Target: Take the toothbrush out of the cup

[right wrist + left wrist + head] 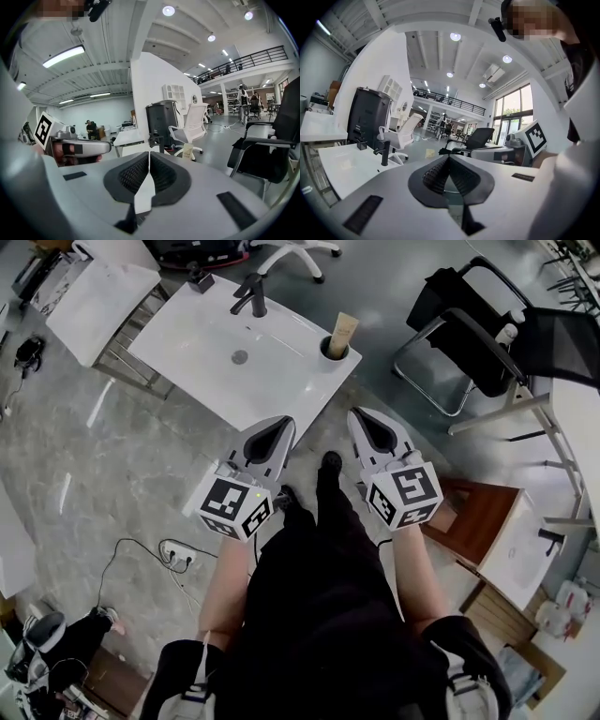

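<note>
A white sink counter (202, 334) with a black faucet (251, 296) stands ahead on the grey floor. At its right corner is a dark cup (334, 350) with a tan toothbrush (343, 331) standing up in it. My left gripper (280, 424) and right gripper (359, 415) are side by side just short of the counter's near edge, both shut and empty. The cup lies ahead of and between them. From the left gripper (449, 158) view the faucet (385, 152) and the tan toothbrush (430, 153) are far off. From the right gripper (149, 154) view the toothbrush (188, 151) is a little right of the jaws.
Black chairs (469, 334) stand to the right of the counter. A white table (98, 296) is at the far left. A wooden cabinet with a small basin (487, 521) is at the right. A power strip (176, 554) with cables lies on the floor at the left.
</note>
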`<state>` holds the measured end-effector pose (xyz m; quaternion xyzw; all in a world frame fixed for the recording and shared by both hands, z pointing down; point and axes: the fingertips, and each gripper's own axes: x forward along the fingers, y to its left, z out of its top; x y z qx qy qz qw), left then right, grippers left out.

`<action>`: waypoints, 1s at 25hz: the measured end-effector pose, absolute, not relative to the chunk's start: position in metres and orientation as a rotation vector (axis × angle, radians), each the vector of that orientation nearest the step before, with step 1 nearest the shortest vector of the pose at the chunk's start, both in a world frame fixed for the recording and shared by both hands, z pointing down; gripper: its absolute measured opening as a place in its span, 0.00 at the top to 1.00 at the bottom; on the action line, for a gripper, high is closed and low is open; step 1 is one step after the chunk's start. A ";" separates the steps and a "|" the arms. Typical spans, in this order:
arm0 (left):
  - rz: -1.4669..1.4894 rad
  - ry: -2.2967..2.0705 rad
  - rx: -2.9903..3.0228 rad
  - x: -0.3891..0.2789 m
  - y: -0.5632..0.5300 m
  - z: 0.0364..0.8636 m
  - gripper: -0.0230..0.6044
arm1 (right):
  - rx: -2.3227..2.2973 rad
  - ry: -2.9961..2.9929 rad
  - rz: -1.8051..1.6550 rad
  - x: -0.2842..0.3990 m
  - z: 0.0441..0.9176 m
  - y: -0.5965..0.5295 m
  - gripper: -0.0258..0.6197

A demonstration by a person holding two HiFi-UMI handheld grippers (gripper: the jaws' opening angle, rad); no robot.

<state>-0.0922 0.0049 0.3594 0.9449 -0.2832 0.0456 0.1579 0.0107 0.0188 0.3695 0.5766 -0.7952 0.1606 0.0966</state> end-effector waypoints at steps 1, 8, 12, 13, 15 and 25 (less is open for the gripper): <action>0.134 -0.809 2.699 -0.091 0.001 0.361 0.94 | 1.708 -2.354 0.488 0.012 0.373 0.014 0.91; 0.159 -0.845 2.664 -0.077 -0.029 0.369 0.94 | 1.644 -2.367 0.570 0.023 0.395 -0.028 0.91; 0.172 -0.885 2.655 -0.067 -0.052 0.368 0.94 | 1.600 -2.363 0.595 0.037 0.409 -0.056 0.91; 0.169 -0.899 2.650 -0.065 -0.058 0.367 0.94 | 1.587 -2.358 0.605 0.041 0.414 -0.063 0.91; 0.164 -0.929 2.639 -0.060 -0.069 0.365 0.94 | 1.561 -2.342 0.629 0.050 0.423 -0.075 0.91; 0.192 -1.041 2.578 -0.038 -0.103 0.378 0.94 | 1.475 -2.301 0.713 0.084 0.464 -0.125 0.91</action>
